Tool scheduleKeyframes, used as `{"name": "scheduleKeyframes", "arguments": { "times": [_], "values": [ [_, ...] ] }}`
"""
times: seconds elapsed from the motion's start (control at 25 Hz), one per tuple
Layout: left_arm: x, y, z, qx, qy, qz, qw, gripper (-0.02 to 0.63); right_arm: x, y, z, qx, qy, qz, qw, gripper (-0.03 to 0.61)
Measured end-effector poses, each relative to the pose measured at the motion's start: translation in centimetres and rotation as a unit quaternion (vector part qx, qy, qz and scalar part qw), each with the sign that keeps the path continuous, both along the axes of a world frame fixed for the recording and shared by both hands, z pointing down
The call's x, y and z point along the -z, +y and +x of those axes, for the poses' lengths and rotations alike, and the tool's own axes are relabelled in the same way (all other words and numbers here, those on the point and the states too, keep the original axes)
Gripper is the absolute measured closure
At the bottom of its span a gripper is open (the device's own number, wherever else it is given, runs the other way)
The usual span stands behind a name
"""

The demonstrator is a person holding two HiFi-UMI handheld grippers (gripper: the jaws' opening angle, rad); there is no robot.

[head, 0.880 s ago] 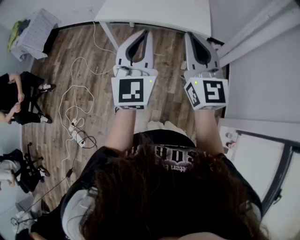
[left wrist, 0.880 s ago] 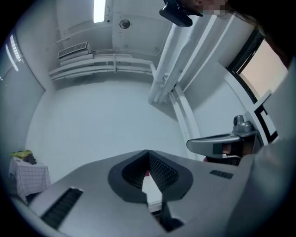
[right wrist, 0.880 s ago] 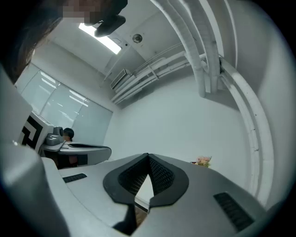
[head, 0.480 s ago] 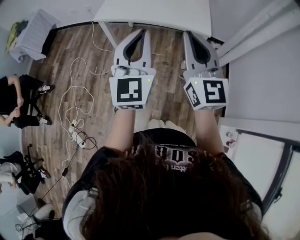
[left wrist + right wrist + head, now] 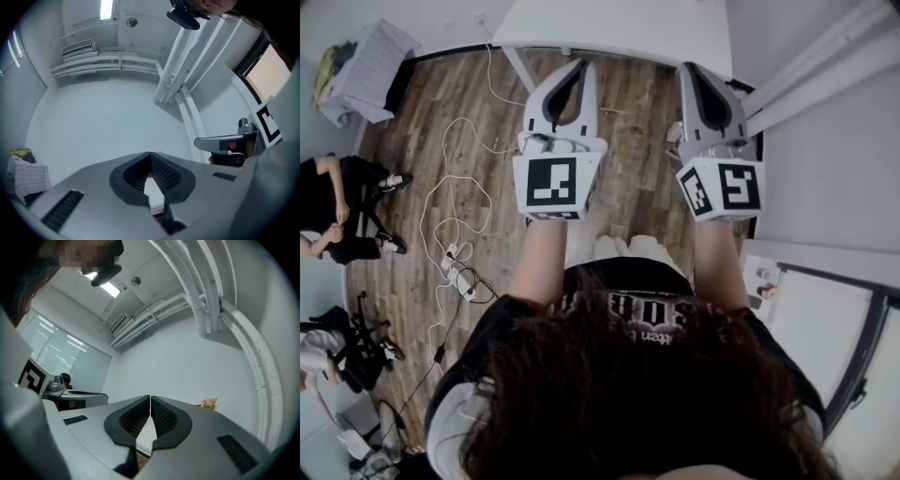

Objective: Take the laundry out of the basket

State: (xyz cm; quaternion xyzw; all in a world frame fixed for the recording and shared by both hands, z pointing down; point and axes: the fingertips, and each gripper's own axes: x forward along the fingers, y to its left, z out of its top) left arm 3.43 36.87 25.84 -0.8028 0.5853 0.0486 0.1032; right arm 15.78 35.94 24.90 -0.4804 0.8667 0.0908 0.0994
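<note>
so, over the last second little changed: in the head view the left gripper [image 5: 579, 67] slid slightly left and toward the body, and the right gripper [image 5: 690, 69] slightly right, so the pair stood a bit further apart than before. both were held out over the wooden floor [image 5: 628, 112], short of the white table [image 5: 609, 23]. jaws as before: each gripper view showed the ribbed pads closed tip to tip, with nothing between them. the checked basket [image 5: 370, 75] had not moved; it sat well off to the left by the wall, with yellow-green laundry [image 5: 331, 58] heaped on its top, far from both grippers. a seated person [image 5: 337, 202] and loose cables [image 5: 450, 216] lay on that side of the floor. judgement: the task had not started; a turn toward the basket and open jaws are needed first.
</note>
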Motion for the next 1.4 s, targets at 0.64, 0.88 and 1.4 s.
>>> {"name": "scheduleKeyframes", "arguments": {
  "times": [0.64,0.88,1.4],
  "values": [
    [-0.5,-10.6,-1.3,0.008,0.007,0.004,0.9999,0.614,-0.6,-11.0,-0.4,0.013,-0.008,0.003,1.0,0.551],
    [1.0,-16.7,-1.8,0.017,0.007,0.012,0.9998,0.614,0.1,-17.6,-1.0,0.024,-0.006,-0.003,1.0,0.551],
    [0.9,-27.3,-2.0,0.016,0.002,0.001,0.9999,0.614,0.2,-28.3,-1.8,0.045,-0.01,-0.003,0.999,0.551]
  ]
}}
